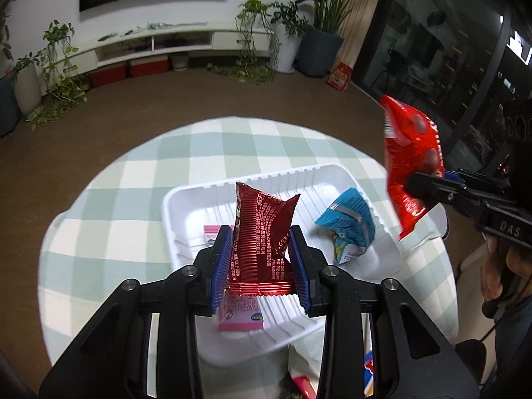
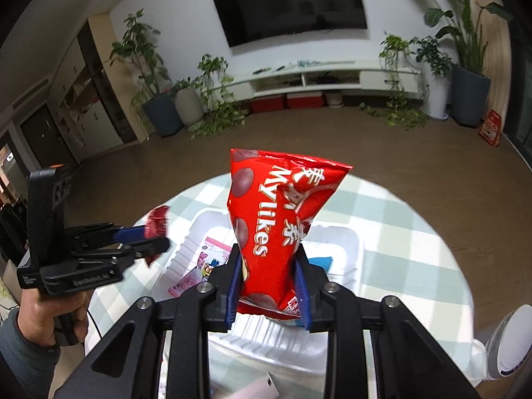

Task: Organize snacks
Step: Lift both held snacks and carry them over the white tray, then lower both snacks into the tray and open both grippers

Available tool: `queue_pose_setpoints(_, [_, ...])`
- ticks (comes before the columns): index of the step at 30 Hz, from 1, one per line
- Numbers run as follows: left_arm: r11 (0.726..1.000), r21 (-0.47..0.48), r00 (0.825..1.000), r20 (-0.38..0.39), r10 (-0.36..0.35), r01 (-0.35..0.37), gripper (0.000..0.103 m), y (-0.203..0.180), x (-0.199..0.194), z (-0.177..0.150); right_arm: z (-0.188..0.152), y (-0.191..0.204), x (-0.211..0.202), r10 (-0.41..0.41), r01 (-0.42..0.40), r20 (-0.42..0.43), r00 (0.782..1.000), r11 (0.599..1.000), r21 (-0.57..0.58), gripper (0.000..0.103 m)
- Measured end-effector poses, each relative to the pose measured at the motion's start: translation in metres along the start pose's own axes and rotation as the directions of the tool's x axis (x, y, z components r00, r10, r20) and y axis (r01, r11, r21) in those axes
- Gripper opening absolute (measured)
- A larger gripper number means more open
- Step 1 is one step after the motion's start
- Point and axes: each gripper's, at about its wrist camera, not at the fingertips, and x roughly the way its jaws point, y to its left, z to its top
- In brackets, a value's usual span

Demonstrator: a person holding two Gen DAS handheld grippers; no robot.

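Nearest the left camera, the left gripper [image 1: 261, 259] is clamped on a dark red foil packet [image 1: 262, 236], its blue pads pressing both sides of the lower half while the crimped bottom edge hangs just below them and the top stands upright above. The packet is held over the white tray [image 1: 186, 199], which sits on a round table with a green checked cloth [image 1: 109, 179]. In the tray, a pink packet [image 1: 241, 316] lies under the gripper and a blue packet [image 1: 347, 226] lies toward the right side. The right gripper [image 2: 270, 286] is closed on a bright red bag [image 2: 279, 219], pinched near its bottom, the rest rising above the fingers, over the tray's right edge. Beyond the table are brown floor, potted plants [image 1: 256, 40], a low white cabinet [image 1: 159, 43] and a wall television [image 2: 289, 3].
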Motion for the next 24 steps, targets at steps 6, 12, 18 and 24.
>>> queue_pose_setpoints(6, [1.000, 0.002, 0.999, -0.053, -0.011, 0.011, 0.032, 0.001, 0.040, -0.007, -0.009, 0.004, 0.036, 0.015, -0.016, -0.072, 0.997, 1.000, -0.009, 0.031])
queue_pose_setpoints(12, [1.000, 0.021, 0.996, -0.089, -0.011, 0.013, 0.032, -0.004, 0.070, -0.014, -0.020, 0.008, 0.062, 0.018, -0.022, -0.141, 0.990, 0.999, -0.027, 0.031])
queue_pose_setpoints(18, [0.999, 0.044, 0.994, -0.113, -0.003, 0.008, 0.032, -0.007, 0.091, -0.015, -0.025, 0.009, 0.079, 0.009, -0.017, -0.191, 0.981, 0.999, -0.040, 0.031])
queue_pose_setpoints(24, [0.998, 0.058, 0.990, -0.137, 0.017, -0.009, 0.032, -0.006, 0.103, -0.019, -0.029, 0.008, 0.095, -0.020, 0.008, -0.238, 0.971, 0.999, -0.054, 0.031])
